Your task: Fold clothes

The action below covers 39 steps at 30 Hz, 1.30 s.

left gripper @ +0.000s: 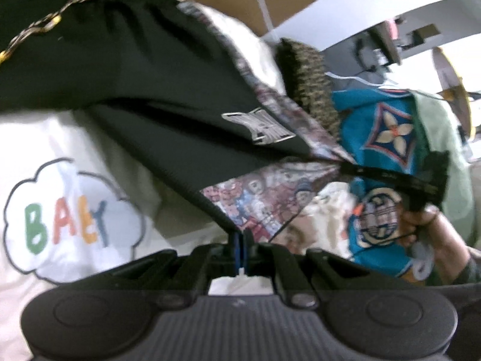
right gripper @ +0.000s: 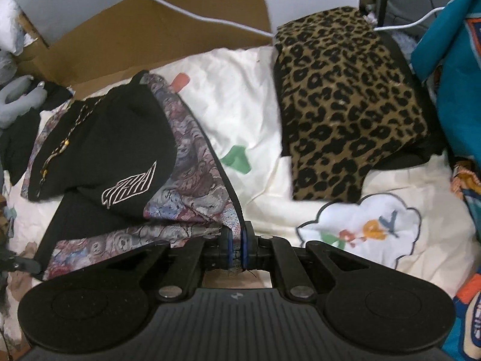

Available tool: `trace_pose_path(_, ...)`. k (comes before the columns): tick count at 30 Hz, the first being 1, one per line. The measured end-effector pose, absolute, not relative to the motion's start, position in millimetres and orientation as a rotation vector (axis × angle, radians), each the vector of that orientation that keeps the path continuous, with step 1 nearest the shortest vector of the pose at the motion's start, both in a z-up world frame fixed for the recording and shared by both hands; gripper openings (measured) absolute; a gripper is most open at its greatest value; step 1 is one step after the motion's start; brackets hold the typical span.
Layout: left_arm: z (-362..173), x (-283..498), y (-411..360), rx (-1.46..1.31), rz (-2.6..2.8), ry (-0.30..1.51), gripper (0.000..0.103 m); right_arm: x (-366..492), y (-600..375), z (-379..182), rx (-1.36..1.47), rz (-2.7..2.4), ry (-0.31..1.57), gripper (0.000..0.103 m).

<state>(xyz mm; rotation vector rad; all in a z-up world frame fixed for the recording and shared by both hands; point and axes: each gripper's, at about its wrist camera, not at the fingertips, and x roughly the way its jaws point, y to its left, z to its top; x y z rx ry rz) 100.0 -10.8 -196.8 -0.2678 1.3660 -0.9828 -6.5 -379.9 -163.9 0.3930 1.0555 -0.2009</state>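
The left gripper (left gripper: pixel 240 237) has its fingers closed on a hem corner of the black shorts (right gripper: pixel 120 150). The right gripper (right gripper: pixel 236 240) likewise pinches the patterned hem edge. The shorts lie partly doubled on the cream sheet (right gripper: pixel 240 105), left of the folded leopard-print garment (right gripper: pixel 345 105). Bare sheet separates the two. A cardboard box (right gripper: pixel 150 30) borders the far edge. The left view is blurred; the shorts there appear lifted.
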Motion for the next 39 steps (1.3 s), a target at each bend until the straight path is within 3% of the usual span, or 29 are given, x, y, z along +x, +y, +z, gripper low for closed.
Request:
trace_pose_path(17,-181.5,69.6,-8.3,-0.303,-1.206,1.357,0.002,-2.6,-393.7,-155.5,0.334,-0.285,1.038,0.004)
trace_pose_path(31,-274.0,43.5,-14.8,-0.091,-1.089,1.555,0.004,2.3,-392.5,-213.9,0.244,-0.348,1.142,0.006)
trace_pose_path(35,-264.7,66.3,5.5,-0.094,-0.986,1.504,0.025,2.8,-393.8,-208.5,0.253,-0.403,1.134,0.016)
trace_pose_path(37,-258.3,81.0,20.2,-0.109,-0.939,1.471,0.026,4.7,-391.8,-202.1,0.255,-0.396,1.122,0.025)
trace_pose_path(39,-251.3,95.9,35.6,-0.116,-0.890,1.430,0.028,10.9,-388.0,-196.8,0.277,-0.370,1.107,0.027)
